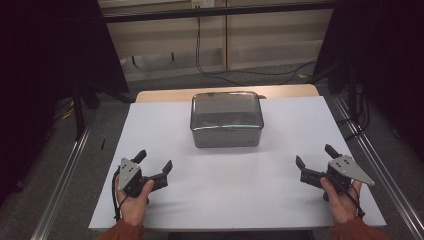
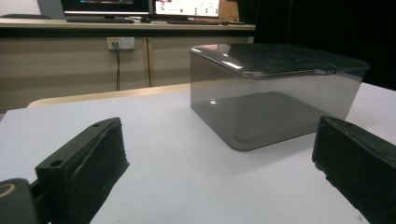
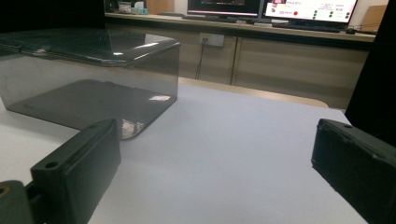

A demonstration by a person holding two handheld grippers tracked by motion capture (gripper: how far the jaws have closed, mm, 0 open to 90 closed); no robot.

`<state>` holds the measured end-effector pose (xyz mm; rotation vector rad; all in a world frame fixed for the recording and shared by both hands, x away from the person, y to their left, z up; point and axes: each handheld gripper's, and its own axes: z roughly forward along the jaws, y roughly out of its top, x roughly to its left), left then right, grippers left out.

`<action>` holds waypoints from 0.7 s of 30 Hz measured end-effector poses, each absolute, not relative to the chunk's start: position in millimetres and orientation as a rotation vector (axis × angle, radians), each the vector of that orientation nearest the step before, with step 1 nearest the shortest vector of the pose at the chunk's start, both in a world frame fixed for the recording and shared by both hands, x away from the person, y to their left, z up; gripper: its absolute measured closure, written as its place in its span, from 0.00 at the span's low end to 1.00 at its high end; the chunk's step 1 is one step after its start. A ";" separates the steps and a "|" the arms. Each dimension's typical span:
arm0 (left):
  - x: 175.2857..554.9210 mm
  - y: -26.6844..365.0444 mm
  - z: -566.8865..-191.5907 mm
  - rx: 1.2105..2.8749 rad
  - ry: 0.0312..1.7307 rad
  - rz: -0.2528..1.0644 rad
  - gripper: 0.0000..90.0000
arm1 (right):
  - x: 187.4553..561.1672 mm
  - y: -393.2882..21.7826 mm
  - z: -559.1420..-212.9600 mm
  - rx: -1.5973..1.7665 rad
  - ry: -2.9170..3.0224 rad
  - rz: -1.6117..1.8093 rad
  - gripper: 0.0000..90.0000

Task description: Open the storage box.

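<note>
Left gripper [image 1: 155,161] and right gripper [image 1: 315,155] spread wide, gripping nothing. Lidded smoky box [image 1: 227,120] ahead, well apart, between both. Resting on white tabletop [image 1: 225,195].

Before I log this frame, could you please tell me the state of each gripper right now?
Left gripper: open, holding nothing, short of the lidded box.
Right gripper: open, holding nothing.
</note>
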<state>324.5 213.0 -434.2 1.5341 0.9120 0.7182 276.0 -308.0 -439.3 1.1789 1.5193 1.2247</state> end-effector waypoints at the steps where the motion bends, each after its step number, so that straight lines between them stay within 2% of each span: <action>1: 324.5 213.0 -434.2 1.534 0.912 0.718 0.03 | 275.9 -308.1 -439.3 1.179 1.520 1.225 0.01; 21: 321.2 214.5 -435.4 1.541 0.948 0.722 0.03 | 280.2 -294.6 -441.5 1.194 1.566 1.289 0.00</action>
